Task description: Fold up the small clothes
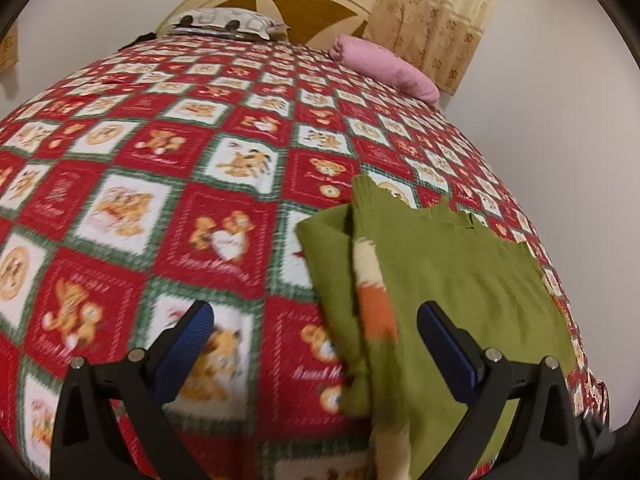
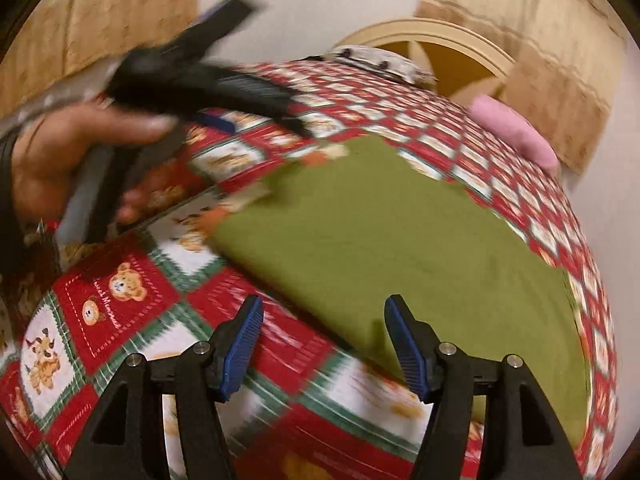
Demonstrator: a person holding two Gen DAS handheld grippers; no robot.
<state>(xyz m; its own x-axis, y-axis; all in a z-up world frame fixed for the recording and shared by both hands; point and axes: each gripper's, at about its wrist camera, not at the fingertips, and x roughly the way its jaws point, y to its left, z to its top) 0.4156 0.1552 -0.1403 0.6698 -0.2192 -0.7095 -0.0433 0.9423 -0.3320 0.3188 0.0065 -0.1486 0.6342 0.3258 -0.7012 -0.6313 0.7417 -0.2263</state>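
Observation:
A small olive-green garment (image 1: pixel 452 280) with a cream and orange patch lies on the red teddy-bear quilt (image 1: pixel 160 152), its left part folded over. My left gripper (image 1: pixel 316 320) is open and empty above its near left edge. In the right wrist view the garment (image 2: pixel 380 240) lies spread flat. My right gripper (image 2: pixel 324 344) is open and empty over its near corner. The left gripper (image 2: pixel 224 92), held in a hand, shows blurred at the upper left above the quilt (image 2: pixel 120 300).
A pink folded cloth (image 1: pixel 384 66) lies at the far right of the bed. A patterned pillow (image 1: pixel 228 22) rests against the cream and brown headboard (image 1: pixel 288 0). Curtains (image 1: pixel 436 12) and a white wall stand behind. The bed's right edge runs close to the garment.

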